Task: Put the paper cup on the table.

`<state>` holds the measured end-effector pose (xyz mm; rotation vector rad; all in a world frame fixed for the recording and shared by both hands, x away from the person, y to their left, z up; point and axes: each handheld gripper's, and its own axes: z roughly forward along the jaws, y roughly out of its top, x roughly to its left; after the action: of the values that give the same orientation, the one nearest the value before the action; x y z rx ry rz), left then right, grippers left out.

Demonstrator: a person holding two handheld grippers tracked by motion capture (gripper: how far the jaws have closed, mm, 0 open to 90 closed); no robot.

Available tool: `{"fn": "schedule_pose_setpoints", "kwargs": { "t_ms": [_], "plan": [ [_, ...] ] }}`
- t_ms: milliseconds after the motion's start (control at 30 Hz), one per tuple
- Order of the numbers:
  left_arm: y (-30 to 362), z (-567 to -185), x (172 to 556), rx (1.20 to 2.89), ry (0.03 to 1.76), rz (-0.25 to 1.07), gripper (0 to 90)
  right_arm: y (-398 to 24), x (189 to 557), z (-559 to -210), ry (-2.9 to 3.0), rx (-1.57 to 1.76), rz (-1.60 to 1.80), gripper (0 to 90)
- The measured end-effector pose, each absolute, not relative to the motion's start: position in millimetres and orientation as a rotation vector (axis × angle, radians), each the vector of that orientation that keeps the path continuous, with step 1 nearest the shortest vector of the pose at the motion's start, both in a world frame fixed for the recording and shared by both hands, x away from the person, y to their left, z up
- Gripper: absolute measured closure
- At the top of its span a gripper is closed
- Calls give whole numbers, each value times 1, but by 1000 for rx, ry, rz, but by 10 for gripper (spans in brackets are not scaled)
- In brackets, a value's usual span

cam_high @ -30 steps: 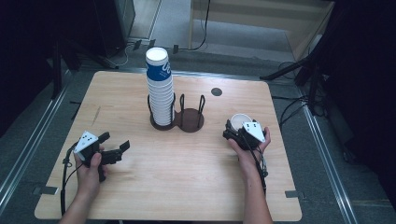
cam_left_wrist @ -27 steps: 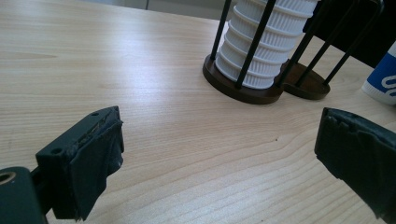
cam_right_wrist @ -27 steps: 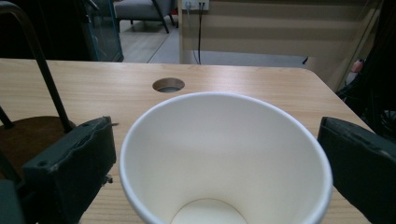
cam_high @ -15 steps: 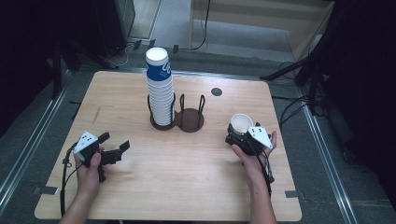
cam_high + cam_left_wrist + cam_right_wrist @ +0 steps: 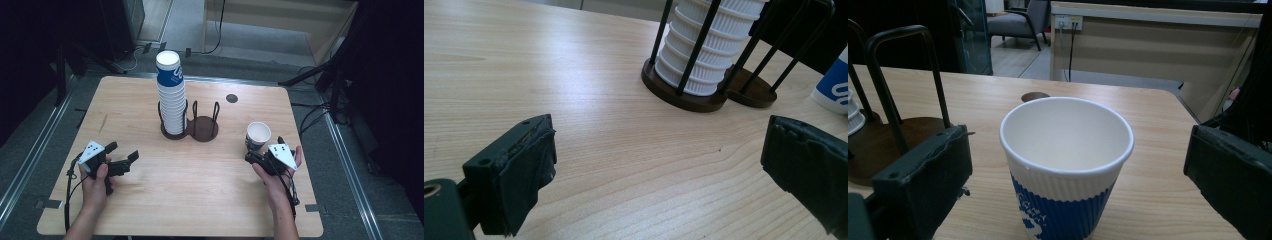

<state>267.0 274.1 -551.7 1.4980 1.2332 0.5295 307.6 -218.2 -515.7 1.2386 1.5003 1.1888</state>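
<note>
A paper cup (image 5: 1067,167) is standing upright on the bench (image 5: 200,200), between the spread fingers (image 5: 923,185) of the right gripper (image 5: 256,156), untouched by either. The left gripper (image 5: 125,162) is being held released over bare wood, with the cup stack (image 5: 709,47) in its rack (image 5: 704,97) well ahead of its fingers (image 5: 514,185).
</note>
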Motion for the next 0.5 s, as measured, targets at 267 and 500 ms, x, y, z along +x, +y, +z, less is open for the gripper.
{"fn": "schedule_pose_setpoints", "kwargs": {
  "t_ms": [267, 500],
  "plan": [
    [274, -552, 267, 1499, 1231, 531, 23, -224, 292, -512, 1482, 1221, 1206, 0],
    [274, -552, 267, 1500, 1231, 529, 23, -235, 281, -508, 1460, 1214, 1199, 0]
  ]
}}
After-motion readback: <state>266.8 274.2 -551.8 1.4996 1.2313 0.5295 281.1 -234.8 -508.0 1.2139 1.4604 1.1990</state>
